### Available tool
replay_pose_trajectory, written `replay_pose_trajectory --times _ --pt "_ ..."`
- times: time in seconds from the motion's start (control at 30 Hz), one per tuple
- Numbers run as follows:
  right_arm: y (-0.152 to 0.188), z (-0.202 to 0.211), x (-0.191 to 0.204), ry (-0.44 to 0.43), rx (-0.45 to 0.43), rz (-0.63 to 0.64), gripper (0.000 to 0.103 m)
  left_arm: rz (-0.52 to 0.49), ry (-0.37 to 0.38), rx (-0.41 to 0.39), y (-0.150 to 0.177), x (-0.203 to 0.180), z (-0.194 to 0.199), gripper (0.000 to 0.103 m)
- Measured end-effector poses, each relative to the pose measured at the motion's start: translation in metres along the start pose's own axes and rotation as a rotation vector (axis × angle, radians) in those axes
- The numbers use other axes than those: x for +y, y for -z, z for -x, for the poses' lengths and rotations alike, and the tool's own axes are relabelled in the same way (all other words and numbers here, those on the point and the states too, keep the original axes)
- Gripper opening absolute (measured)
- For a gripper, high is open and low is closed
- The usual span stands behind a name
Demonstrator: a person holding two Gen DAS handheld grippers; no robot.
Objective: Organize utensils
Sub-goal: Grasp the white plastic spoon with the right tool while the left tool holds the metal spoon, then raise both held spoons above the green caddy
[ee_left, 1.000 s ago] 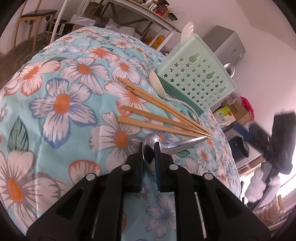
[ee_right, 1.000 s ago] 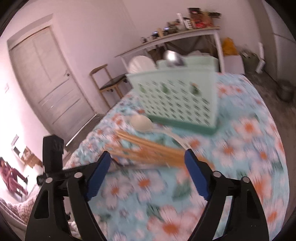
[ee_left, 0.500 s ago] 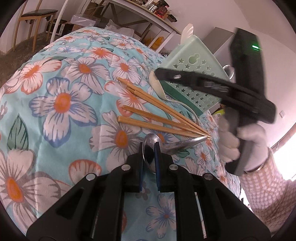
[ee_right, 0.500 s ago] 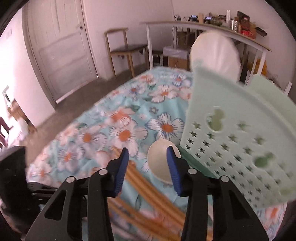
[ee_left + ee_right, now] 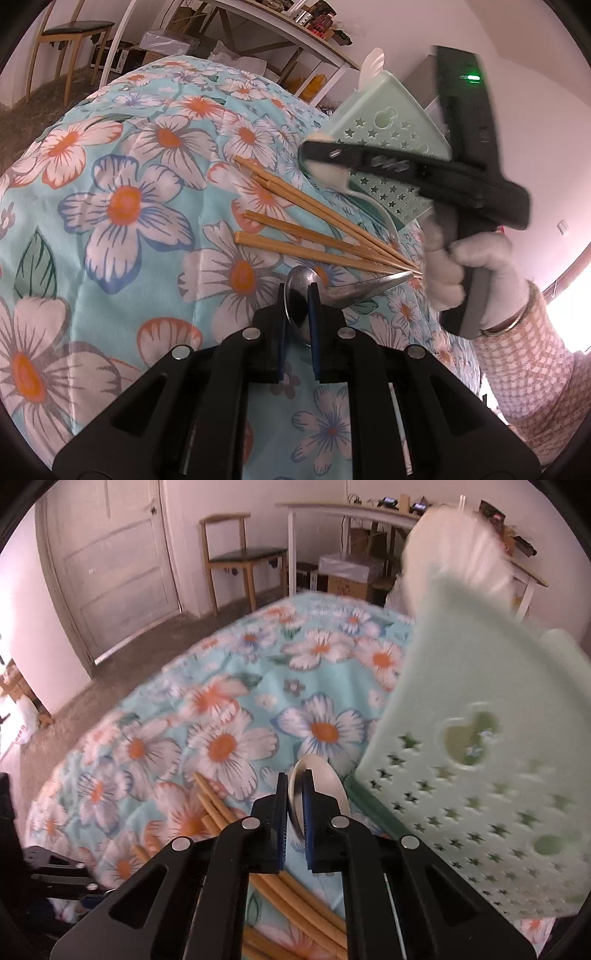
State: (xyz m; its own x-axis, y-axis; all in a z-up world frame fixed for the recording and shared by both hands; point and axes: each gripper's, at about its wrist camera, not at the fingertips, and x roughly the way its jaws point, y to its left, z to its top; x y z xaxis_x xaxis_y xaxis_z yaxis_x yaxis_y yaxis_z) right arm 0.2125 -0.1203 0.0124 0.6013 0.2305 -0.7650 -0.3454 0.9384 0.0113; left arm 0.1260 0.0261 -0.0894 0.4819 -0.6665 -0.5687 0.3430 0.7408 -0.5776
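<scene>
My left gripper is shut on the bowl of a metal spoon that lies on the floral tablecloth. Several wooden chopsticks lie fanned out just beyond it. My right gripper is shut on the bowl of a white spoon beside the mint green utensil basket. The right gripper also shows in the left wrist view, in front of the basket. Another white spoon stands in the basket. The chopsticks lie left of my right gripper.
A wooden chair and a door stand beyond the table. A white shelf table with clutter is at the back. The table edge drops off toward the floor on the left.
My right gripper swung in over the chopsticks to the basket, narrowed, and closed on the white spoon's bowl. My left gripper stayed shut on the metal spoon without moving.
</scene>
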Motion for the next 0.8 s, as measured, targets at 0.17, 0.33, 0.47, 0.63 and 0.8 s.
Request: replay_pose_trajectory --times 0.17,0.33,0.47,0.63,0.8 --pt "0.006 0.06 -0.021 -0.028 -0.124 -0.082 0.007 -0.008 -0.005 -0.004 0.002 -0.002 0.001 0.011" --pt "0.027 0.123 -0.058 -0.068 -0.247 -0.204 0.007 -0.01 -0.005 -0.005 0.003 -0.003 0.003 0.011" --pt "0.057 0.161 -0.086 -0.085 -0.321 -0.318 0.007 -0.018 -0.01 -0.009 0.004 -0.005 0.003 0.011" --pt "0.107 0.18 -0.108 -0.095 -0.372 -0.466 0.007 -0.014 -0.006 -0.005 0.003 -0.004 0.004 0.011" --pt "0.141 0.178 -0.119 -0.086 -0.388 -0.573 0.007 -0.019 -0.011 -0.011 0.004 -0.004 0.005 0.01"
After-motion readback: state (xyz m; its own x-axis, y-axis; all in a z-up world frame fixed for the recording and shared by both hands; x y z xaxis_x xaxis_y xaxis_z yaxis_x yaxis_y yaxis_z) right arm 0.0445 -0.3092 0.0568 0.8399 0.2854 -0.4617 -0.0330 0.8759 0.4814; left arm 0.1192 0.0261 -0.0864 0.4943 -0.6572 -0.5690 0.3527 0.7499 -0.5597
